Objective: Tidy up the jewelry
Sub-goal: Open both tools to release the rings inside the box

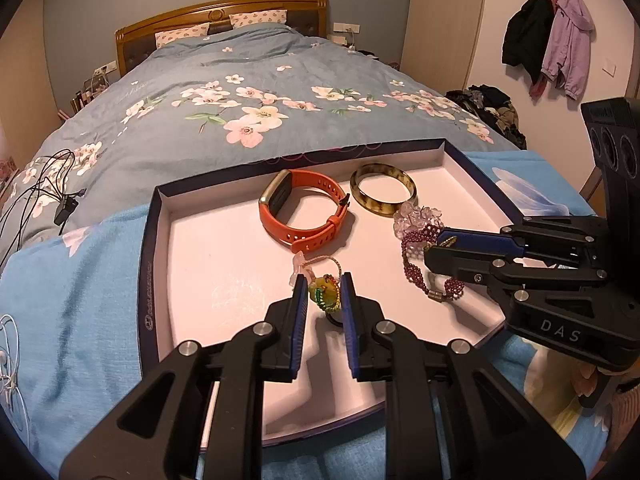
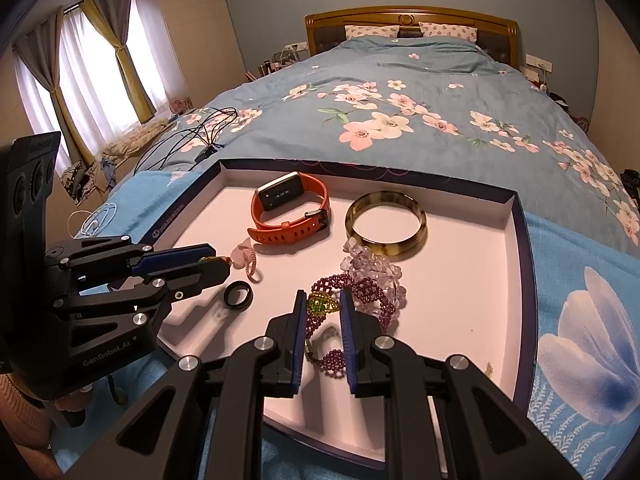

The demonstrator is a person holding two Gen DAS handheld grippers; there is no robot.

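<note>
A white-lined box tray [image 1: 224, 248] [image 2: 460, 280] lies on the bed. My left gripper [image 1: 324, 294] [image 2: 220, 264] is shut on a small yellow-green beaded piece [image 1: 326, 295], just above the tray floor beside a pink cord bracelet [image 1: 316, 264] [image 2: 246, 258]. My right gripper [image 2: 323, 304] [image 1: 434, 248] is shut on a green-and-gold piece [image 2: 322, 303], over a purple beaded bracelet [image 2: 360, 292] [image 1: 414, 268]. An orange watch [image 1: 304, 208] [image 2: 290, 210], a tortoiseshell bangle [image 1: 382, 194] [image 2: 386, 224], a clear crystal bracelet [image 1: 416, 218] [image 2: 372, 266] and a black ring [image 2: 238, 296] lie in the tray.
The tray rests on a light blue blanket [image 1: 80, 280] over a floral duvet [image 1: 248, 120]. Black cables [image 1: 44, 184] and white earphones [image 2: 94, 220] lie at the left. Moulded recesses mark the tray's near edge [image 2: 320, 412]. Coats [image 1: 548, 40] hang on the far wall.
</note>
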